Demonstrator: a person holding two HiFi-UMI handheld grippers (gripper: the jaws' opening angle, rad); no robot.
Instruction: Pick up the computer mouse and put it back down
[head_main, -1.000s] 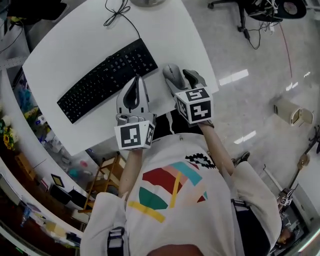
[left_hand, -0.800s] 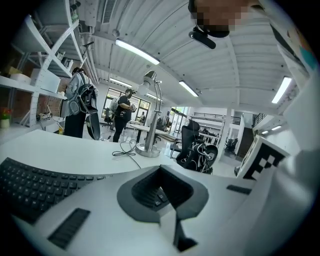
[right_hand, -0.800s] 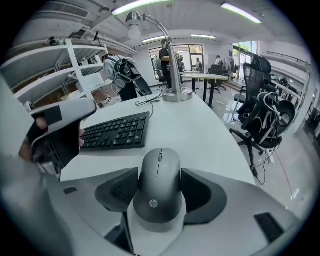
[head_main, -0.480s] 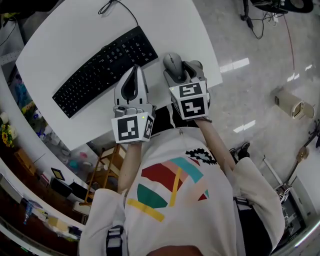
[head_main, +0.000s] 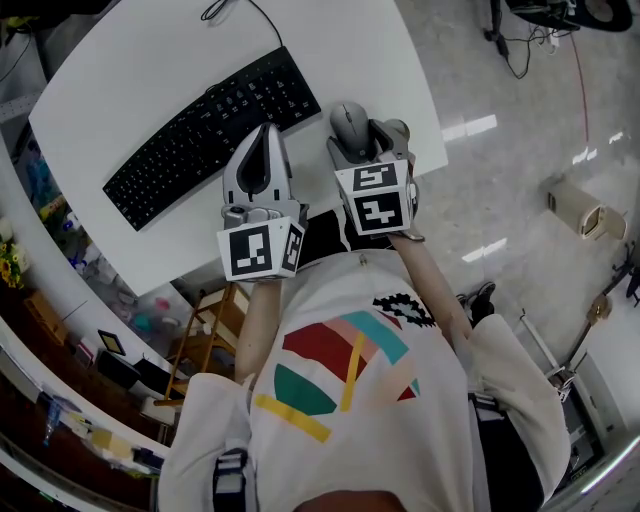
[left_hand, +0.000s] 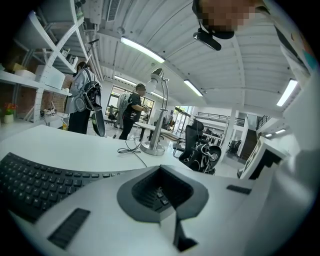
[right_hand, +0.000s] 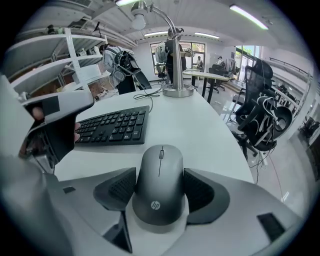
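Right gripper (head_main: 365, 140): your jaws have just been opening; mouse (right_hand: 159, 185) sits between them, pads close at its sides.

Place: an open-plan office.
Desk: a white desk (head_main: 150, 70) carries a black keyboard (head_main: 210, 135), a computer mouse (right_hand: 160, 182) and a metal desk lamp (right_hand: 177, 90).
Seating: a black office chair (right_hand: 262, 115) stands beside the desk.
Room: long ceiling lights (left_hand: 142, 50), white shelves (left_hand: 45, 75), a shiny floor (head_main: 500, 200).
Background: more desks (right_hand: 205, 75), with people (left_hand: 132, 107) standing near them.
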